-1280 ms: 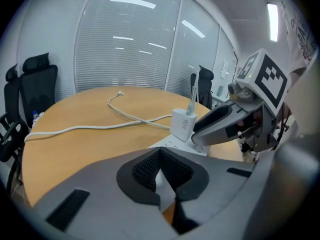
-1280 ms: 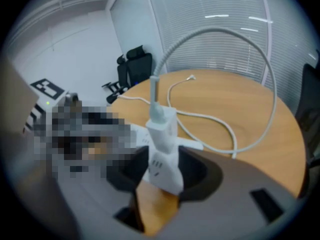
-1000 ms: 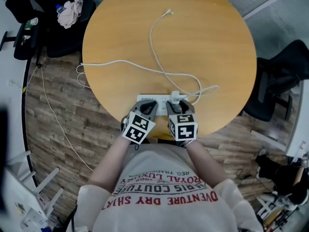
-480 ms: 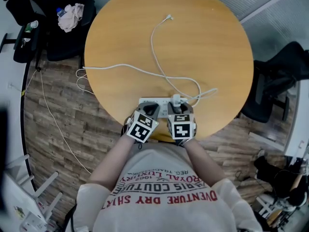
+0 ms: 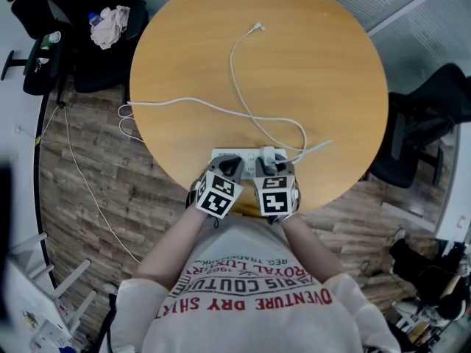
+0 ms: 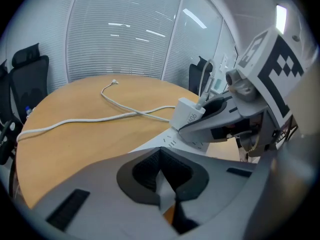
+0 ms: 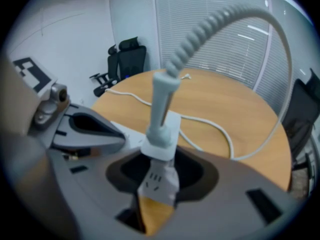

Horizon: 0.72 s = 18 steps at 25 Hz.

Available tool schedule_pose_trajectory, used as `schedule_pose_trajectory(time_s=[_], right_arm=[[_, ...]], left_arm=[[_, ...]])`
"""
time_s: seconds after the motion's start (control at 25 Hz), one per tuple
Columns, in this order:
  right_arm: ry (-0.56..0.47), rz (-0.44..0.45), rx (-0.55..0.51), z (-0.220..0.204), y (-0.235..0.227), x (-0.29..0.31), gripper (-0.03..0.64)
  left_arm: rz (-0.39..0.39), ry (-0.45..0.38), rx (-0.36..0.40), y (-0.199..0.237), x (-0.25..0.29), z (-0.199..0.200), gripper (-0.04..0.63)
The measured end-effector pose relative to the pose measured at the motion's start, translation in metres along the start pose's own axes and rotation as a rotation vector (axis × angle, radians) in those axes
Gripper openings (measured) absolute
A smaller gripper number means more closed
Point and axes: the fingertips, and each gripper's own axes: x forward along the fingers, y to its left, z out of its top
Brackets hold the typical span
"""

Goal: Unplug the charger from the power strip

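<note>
A white power strip (image 5: 221, 154) lies at the near edge of the round wooden table (image 5: 309, 65). A white charger (image 5: 268, 154) stands plugged into it, and its cable (image 5: 237, 72) runs to a loose connector at the far side. My left gripper (image 5: 229, 166) is shut on the strip (image 6: 167, 140) to the left of the charger (image 6: 188, 115). My right gripper (image 5: 271, 165) has the charger (image 7: 162, 136) between its pads. Its jaws have just been closing and now press on the charger's sides. The strip's socket face (image 7: 156, 180) shows below it.
The strip's own cord (image 5: 173, 101) crosses the table and drops off its left edge onto the wood floor. Black office chairs stand at the right (image 5: 430, 123) and upper left (image 5: 70, 43). Glass walls with blinds stand behind the table.
Both grippers have stayed at the strip. The right gripper's marker cube has tipped slightly over the charger.
</note>
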Motion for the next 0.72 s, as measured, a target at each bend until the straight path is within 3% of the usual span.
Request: schedule_pose_trajectory(time_s=[0.24,0.52,0.72], right_arm=[[-0.050,0.070,-0.064,0.020,0.010,-0.020,0.163],[-0.079,0.107,-0.004,0.030,0.005,-0.033,0.163],[-0.164,0.118,-0.039,0.053,0.004,-0.055,0.163]], left_arm=[[-0.010,0.006,-0.031,0.003,-0.001,-0.001,0.034],[-0.021,-0.004,-0.034,0.003,-0.002,0.001,0.034],[-0.038,0.003,-0.083,0.006,-0.003,-0.001,0.034]])
